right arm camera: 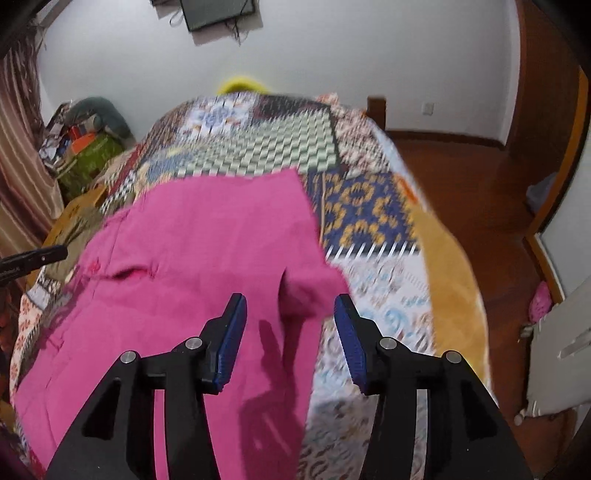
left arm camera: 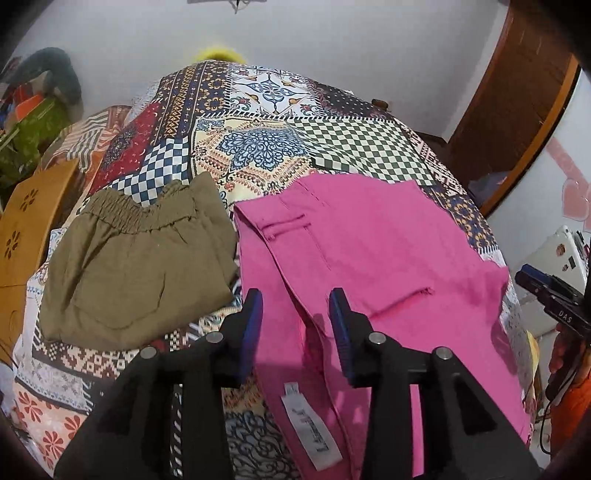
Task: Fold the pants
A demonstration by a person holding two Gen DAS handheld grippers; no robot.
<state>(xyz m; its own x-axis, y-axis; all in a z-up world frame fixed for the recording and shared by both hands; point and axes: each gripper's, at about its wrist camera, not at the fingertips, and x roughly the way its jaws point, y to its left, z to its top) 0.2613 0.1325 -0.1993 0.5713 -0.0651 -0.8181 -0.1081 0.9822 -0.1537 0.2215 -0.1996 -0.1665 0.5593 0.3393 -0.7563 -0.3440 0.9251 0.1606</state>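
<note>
Both grippers, left (left arm camera: 295, 306) & right (right arm camera: 290, 314), hang open over pink pants (left arm camera: 369, 251) on the bed (left arm camera: 258, 147), nothing held. Fold looks laid; next I regrip an edge for another fold.

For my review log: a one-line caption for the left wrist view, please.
Left tool open above pink pants on a patterned bedspread, folded olive pants beside them.

Patchwork bedsheet (left arm camera: 258, 147), wall TV (right arm camera: 218, 13), poss. yellow pillow (right arm camera: 240, 85).
</note>
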